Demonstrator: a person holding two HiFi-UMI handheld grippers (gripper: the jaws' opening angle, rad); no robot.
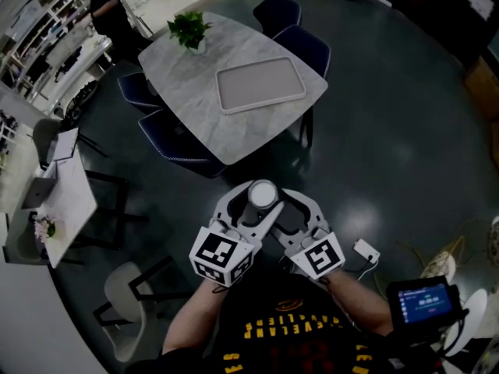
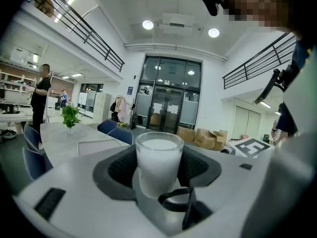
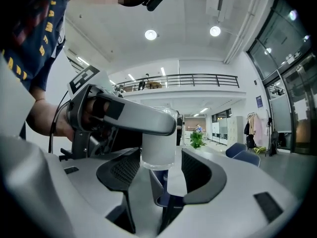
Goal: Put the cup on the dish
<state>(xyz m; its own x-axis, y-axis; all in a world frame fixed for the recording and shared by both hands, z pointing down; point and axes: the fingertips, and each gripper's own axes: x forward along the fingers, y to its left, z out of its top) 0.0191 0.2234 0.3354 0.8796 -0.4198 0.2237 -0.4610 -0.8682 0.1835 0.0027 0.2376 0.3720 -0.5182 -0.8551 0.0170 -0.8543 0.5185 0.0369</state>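
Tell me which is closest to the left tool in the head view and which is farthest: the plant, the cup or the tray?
1. Cup, gripped in the left tool itself.
2. Tray, on the table ahead, right side.
3. Plant, at the table's far left end.

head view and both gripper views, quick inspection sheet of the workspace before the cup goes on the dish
surface: marble table, well ahead of the grippers.
job's things: white cup held in the air; dish, a flat rectangular tray, lies bare on the table.
clutter: potted plant at the table's far end.
grippers: left gripper shut on the cup; right gripper jaws apart, cup's base between them, no contact visible.
cables: white plug and cord on the floor at right.
surroundings: blue chairs round the table; a person standing far left.
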